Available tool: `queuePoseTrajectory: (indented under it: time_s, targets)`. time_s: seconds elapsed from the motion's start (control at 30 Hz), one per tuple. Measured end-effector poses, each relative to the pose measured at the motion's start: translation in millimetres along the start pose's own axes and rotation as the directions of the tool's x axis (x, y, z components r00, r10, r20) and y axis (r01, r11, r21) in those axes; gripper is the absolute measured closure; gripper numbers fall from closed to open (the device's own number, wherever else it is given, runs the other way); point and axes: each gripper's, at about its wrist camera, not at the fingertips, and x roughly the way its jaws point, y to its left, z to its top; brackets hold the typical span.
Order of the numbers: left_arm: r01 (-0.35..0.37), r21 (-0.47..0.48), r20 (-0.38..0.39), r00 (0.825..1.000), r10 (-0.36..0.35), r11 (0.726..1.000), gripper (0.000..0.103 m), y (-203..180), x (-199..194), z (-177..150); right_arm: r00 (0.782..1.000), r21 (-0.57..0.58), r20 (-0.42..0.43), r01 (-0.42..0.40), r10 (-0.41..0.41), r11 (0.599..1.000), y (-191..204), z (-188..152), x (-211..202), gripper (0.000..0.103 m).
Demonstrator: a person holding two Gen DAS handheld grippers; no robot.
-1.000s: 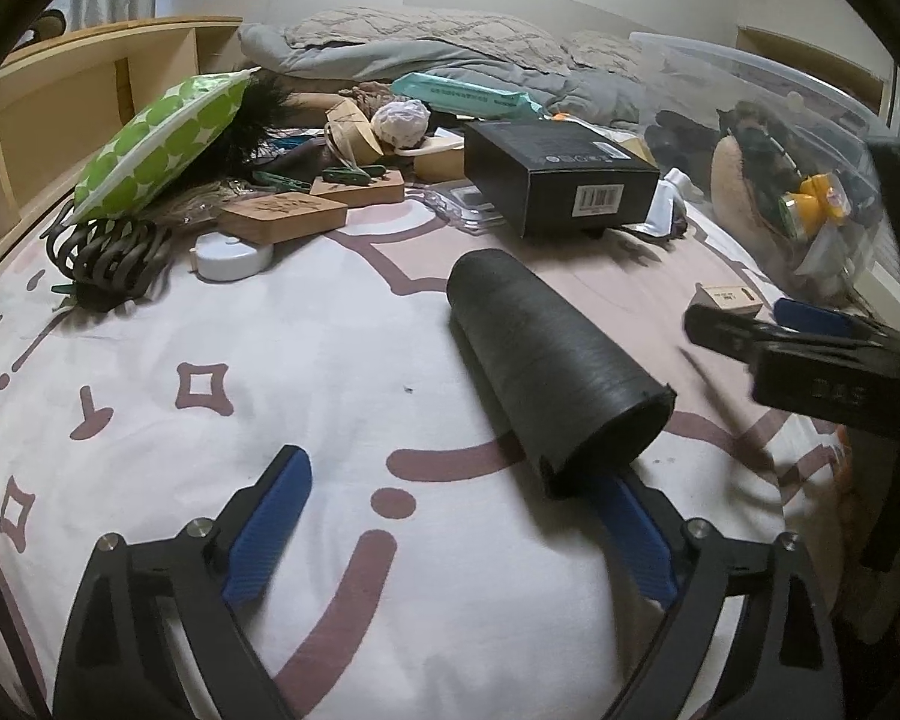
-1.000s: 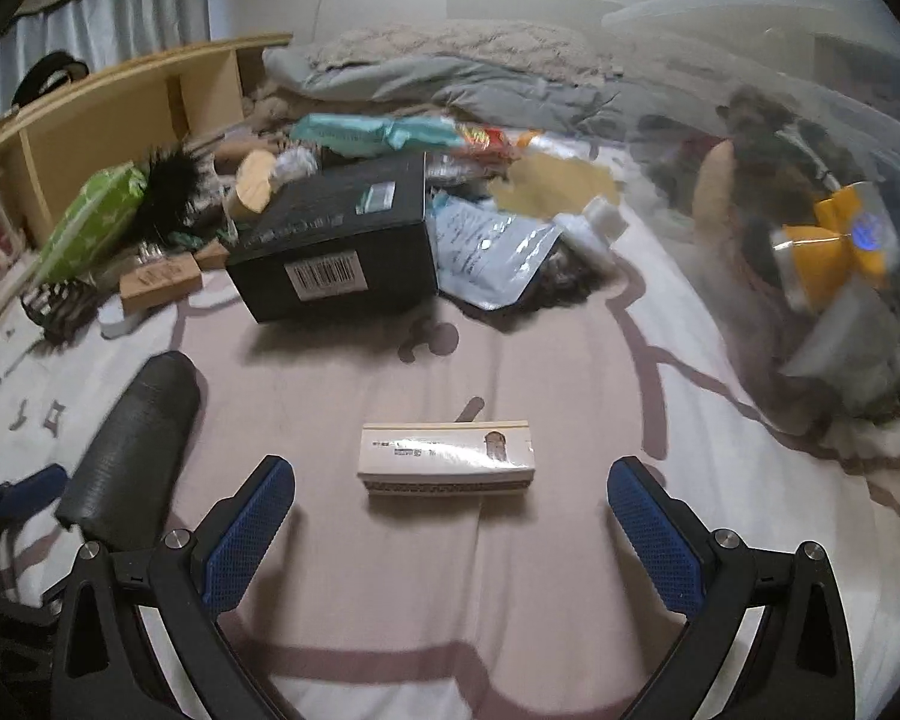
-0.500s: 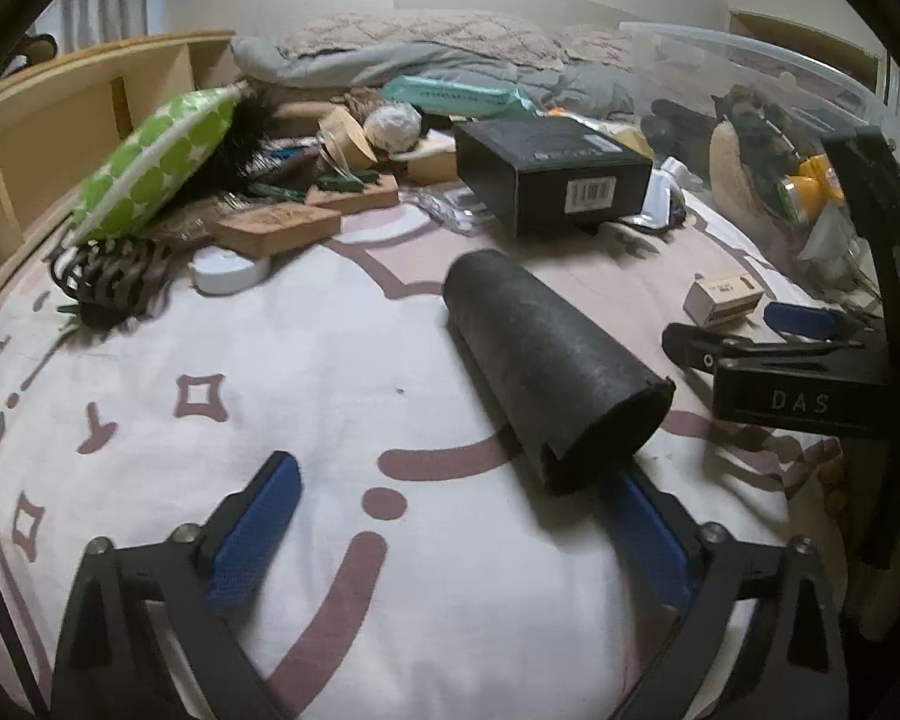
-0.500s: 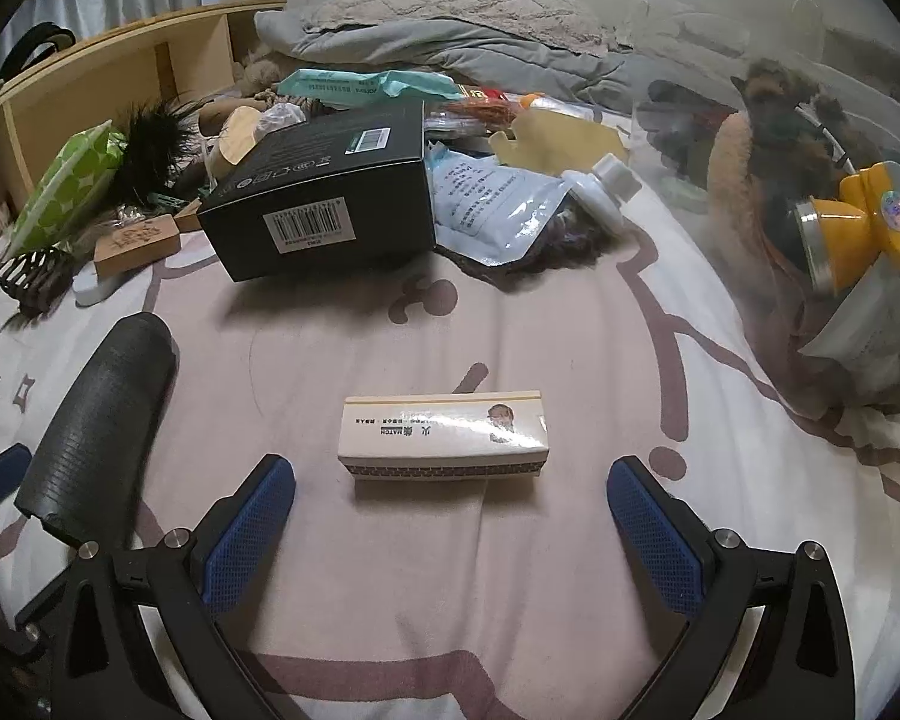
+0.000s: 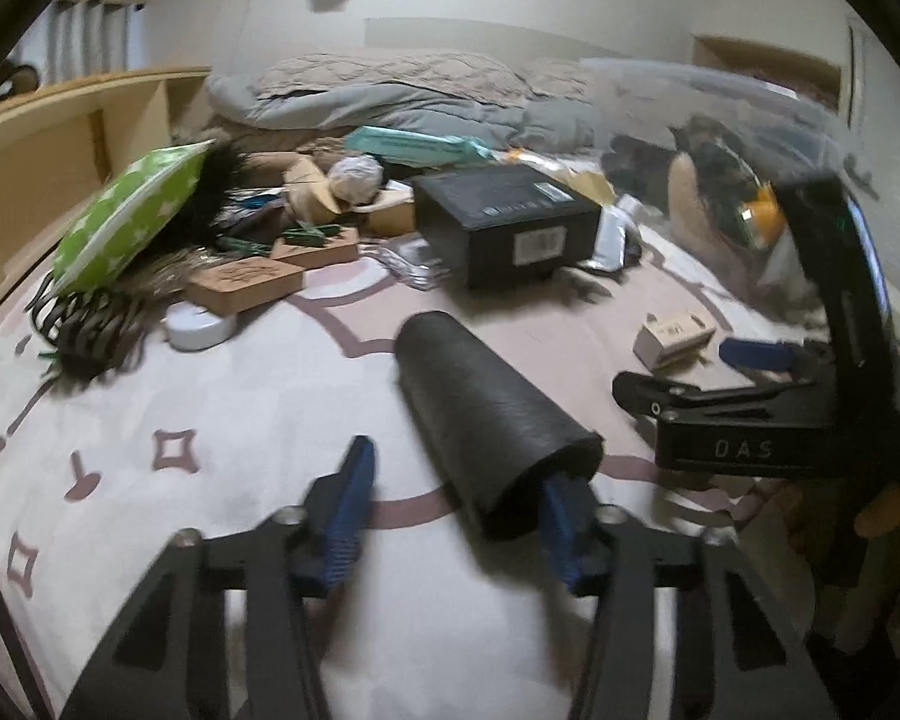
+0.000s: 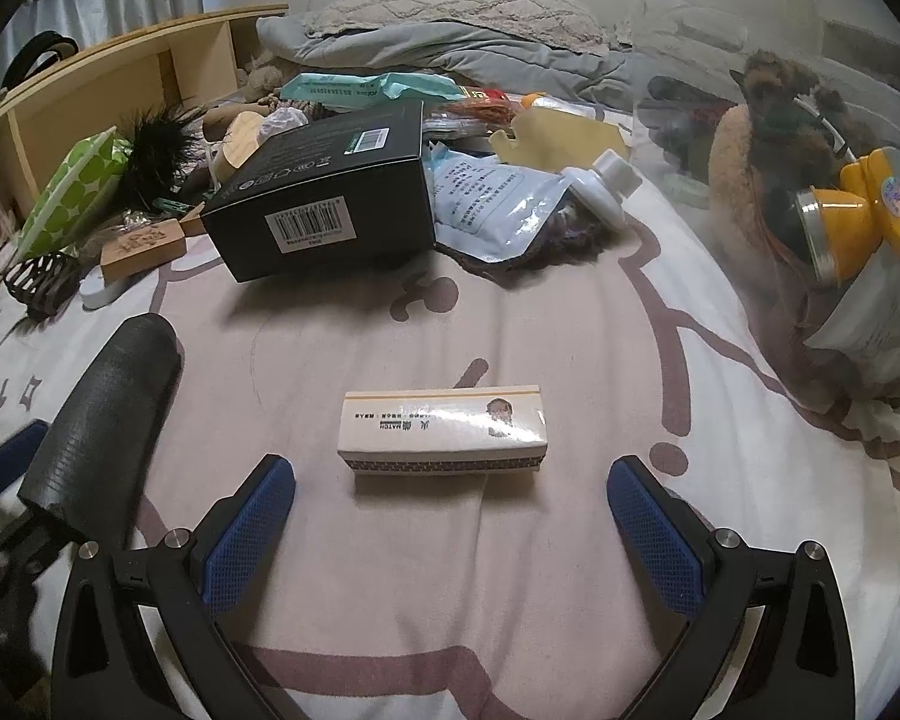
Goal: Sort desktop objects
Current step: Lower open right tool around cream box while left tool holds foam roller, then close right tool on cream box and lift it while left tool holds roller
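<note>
the left gripper [image 5: 456, 501] is seen low over the patterned bedspread [image 5: 222, 396], its jaws having just been closing around the near end of a black foam roll [image 5: 486, 414]. the roll lies on its side between the two blue pads, angled away toward the upper left of the left wrist view. the right-hand pad [image 5: 561, 519] is tucked against the roll's near end, while a gap of bedspread is still seen between the roll and the left-hand pad [image 5: 345, 501], so the roll is not clamped yet; the frame is blurred there, so contact on the right side is only probable.

the right gripper [image 6: 450, 516] is held wide open with nothing between its pads. just ahead of it, a small cream matchbox [image 6: 444, 435] lies flat and crosswise on the bedspread, apart from both pads.

farther back, a black carton with a barcode label [image 6: 324, 198] is seen resting on the bed, with a white pouch [image 6: 492, 204] just beside it on the right. a green spotted packet [image 5: 129, 216] and wooden blocks [image 5: 246, 285] lie in the pile at the left. a clear plastic bin [image 6: 810, 120] holding a plush toy stands at the right edge.
</note>
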Motion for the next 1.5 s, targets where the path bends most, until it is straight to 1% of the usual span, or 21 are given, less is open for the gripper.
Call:
queuePoseTrajectory:
  time_s: [0.07, 0.13, 0.2, 0.27, 0.37, 0.43, 0.47, 0.5, 0.53, 0.6, 0.63, 0.67, 0.87, 1.03, 1.1, 1.2, 1.5]
  targets:
    - [0.003, 0.006, -0.012, 1.000, -0.003, 1.000, 0.066, -1.2, 4.0, 0.7, 1.000, 0.002, -0.003, -0.005, 0.005, 1.000, -0.7, -0.2, -0.3, 0.000]
    - [0.005, -0.006, -0.023, 1.000, -0.005, 1.000, 0.068, 1.1, 7.7, 1.4, 1.000, 0.002, 0.002, -0.007, 0.007, 1.000, -1.4, -0.1, -1.1, 0.000]
    - [0.010, -0.028, -0.029, 1.000, -0.010, 1.000, 0.075, 4.9, 9.7, 1.5, 0.999, 0.031, 0.032, -0.022, 0.021, 0.999, -5.1, -0.6, -6.0, 0.000]
    - [0.018, -0.047, -0.032, 0.999, -0.020, 0.999, 0.076, 7.9, 10.4, 1.9, 0.998, 0.045, 0.058, -0.036, 0.033, 0.998, -6.5, -0.9, -10.5, 0.000]
    - [0.031, -0.047, -0.030, 0.999, -0.033, 0.998, 0.084, 7.7, 9.7, 1.6, 0.994, 0.034, 0.095, -0.053, 0.049, 0.998, -4.1, -0.8, -16.1, 0.000]
    - [0.028, -0.043, -0.028, 0.999, -0.030, 0.999, 0.084, 6.8, 9.2, 1.4, 0.993, 0.011, 0.108, -0.058, 0.056, 0.998, -0.1, -1.0, -18.4, 0.000]
    - [0.031, -0.046, -0.029, 0.999, -0.032, 0.998, 0.084, 6.8, 9.0, 1.3, 0.992, 0.002, 0.110, -0.058, 0.057, 0.998, 1.6, -1.0, -18.9, 0.004]
    - [0.035, -0.052, -0.029, 0.999, -0.037, 0.998, 0.084, 7.1, 8.7, 1.1, 0.992, -0.007, 0.113, -0.055, 0.056, 0.998, 3.0, -0.9, -19.1, 0.014]
    - [0.037, -0.056, -0.029, 0.999, -0.039, 0.998, 0.084, 7.6, 8.6, 1.1, 0.992, -0.008, 0.111, -0.055, 0.055, 0.998, 3.7, -0.9, -18.9, 0.018]
    - [0.041, -0.064, -0.029, 0.999, -0.043, 0.997, 0.085, 8.9, 8.2, 1.2, 0.993, -0.002, 0.102, -0.056, 0.056, 0.998, 3.0, -0.7, -16.6, 0.034]
    - [0.042, -0.066, -0.029, 0.999, -0.044, 0.997, 0.085, 9.5, 8.2, 1.3, 0.994, 0.003, 0.097, -0.059, 0.058, 0.998, 2.8, -0.6, -15.9, 0.039]
    - [0.043, -0.067, -0.029, 0.999, -0.045, 0.997, 0.085, 9.3, 8.0, 1.3, 0.994, 0.009, 0.095, -0.063, 0.062, 0.998, 2.1, -1.0, -15.9, 0.048]
    - [0.057, -0.097, -0.031, 0.998, -0.060, 0.994, 0.088, 17.1, 7.9, 1.9, 0.988, 0.057, 0.101, -0.123, 0.117, 0.991, 0.2, -1.9, -20.6, 0.048]
    - [0.063, -0.145, -0.028, 0.997, -0.068, 0.987, 0.095, 26.5, 1.9, 4.5, 0.986, 0.054, 0.109, -0.135, 0.128, 0.989, 3.2, -2.2, -24.5, 0.048]
    - [0.073, -0.162, -0.027, 0.997, -0.078, 0.984, 0.096, 28.3, -2.1, 5.7, 0.984, 0.059, 0.113, -0.144, 0.136, 0.988, 2.9, -1.9, -26.9, 0.047]
    - [0.077, -0.155, -0.023, 0.996, -0.081, 0.985, 0.096, 26.5, -9.3, 6.1, 0.981, 0.070, 0.116, -0.162, 0.153, 0.984, 1.1, -1.1, -30.1, 0.048]
    - [0.115, -0.175, -0.003, 0.993, -0.117, 0.978, 0.096, 23.6, -27.2, 12.8, 0.973, 0.093, 0.141, -0.198, 0.183, 0.976, -5.1, 0.7, -42.7, 0.048]
